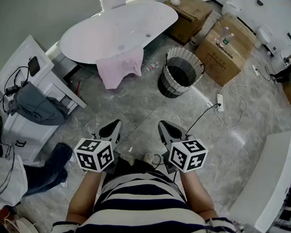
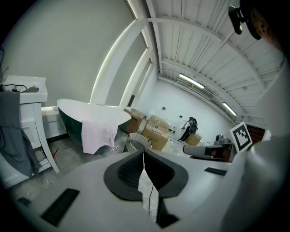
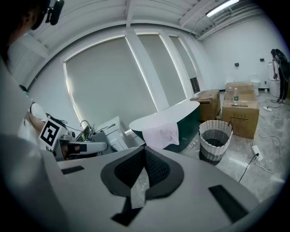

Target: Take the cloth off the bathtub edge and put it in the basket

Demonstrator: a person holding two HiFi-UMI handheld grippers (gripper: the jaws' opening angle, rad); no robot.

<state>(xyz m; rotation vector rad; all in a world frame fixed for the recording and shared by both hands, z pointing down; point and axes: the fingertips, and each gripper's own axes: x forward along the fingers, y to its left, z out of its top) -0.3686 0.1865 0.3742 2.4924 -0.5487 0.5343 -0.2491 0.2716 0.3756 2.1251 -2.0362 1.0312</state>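
Observation:
A pale pink cloth (image 1: 120,68) hangs over the near edge of the white oval bathtub (image 1: 91,35), also seen as the cloth (image 2: 97,135) and the cloth (image 3: 161,134) in the gripper views. A woven basket (image 1: 180,72) with a dark inside stands on the floor right of the tub; the basket (image 3: 215,139) looks empty. My left gripper (image 1: 117,124) and right gripper (image 1: 163,125) are held close to my body, well short of the tub. Both are shut with nothing between the jaws.
Cardboard boxes (image 1: 226,49) with bottles on top stand behind the basket. A white cabinet (image 1: 32,90) with a grey garment and cables is at the left. A power strip (image 1: 220,103) and white cord lie on the floor to the right. A white bench (image 1: 273,179) lies far right.

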